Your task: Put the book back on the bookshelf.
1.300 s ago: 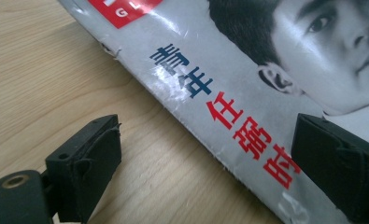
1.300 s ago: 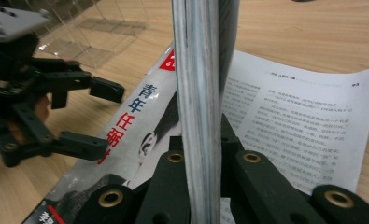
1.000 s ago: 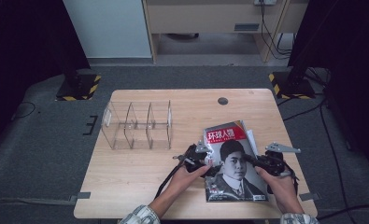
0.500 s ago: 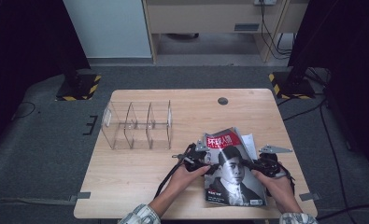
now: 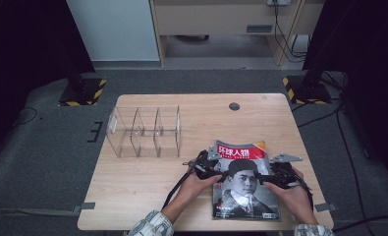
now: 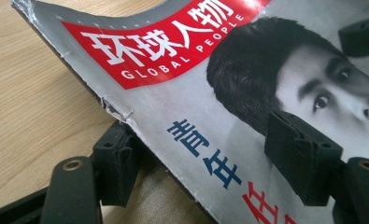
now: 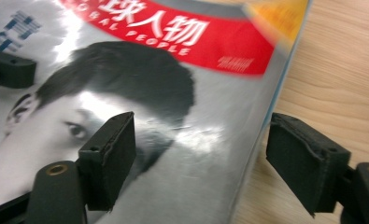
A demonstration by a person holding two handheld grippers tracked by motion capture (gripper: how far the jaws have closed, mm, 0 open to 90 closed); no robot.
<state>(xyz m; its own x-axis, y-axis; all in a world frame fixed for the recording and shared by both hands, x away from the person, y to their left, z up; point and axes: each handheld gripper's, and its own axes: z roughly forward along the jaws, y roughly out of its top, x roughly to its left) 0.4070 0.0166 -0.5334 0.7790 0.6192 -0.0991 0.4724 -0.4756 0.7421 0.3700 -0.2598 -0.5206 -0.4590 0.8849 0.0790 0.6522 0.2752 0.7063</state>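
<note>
Black fingers astride magazine edges

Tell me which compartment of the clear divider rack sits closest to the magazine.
The rightmost compartment of the clear rack: its end wall faces the magazine, while the other two lie farther left across the table.

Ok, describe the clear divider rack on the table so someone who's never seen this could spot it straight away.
Start at the light wooden table and look to its far left part. There stands the clear rack, a see-through box split by upright panels into open compartments, well apart from the magazine at the near right. It alone is transparent, so the wood shows through it.
</note>
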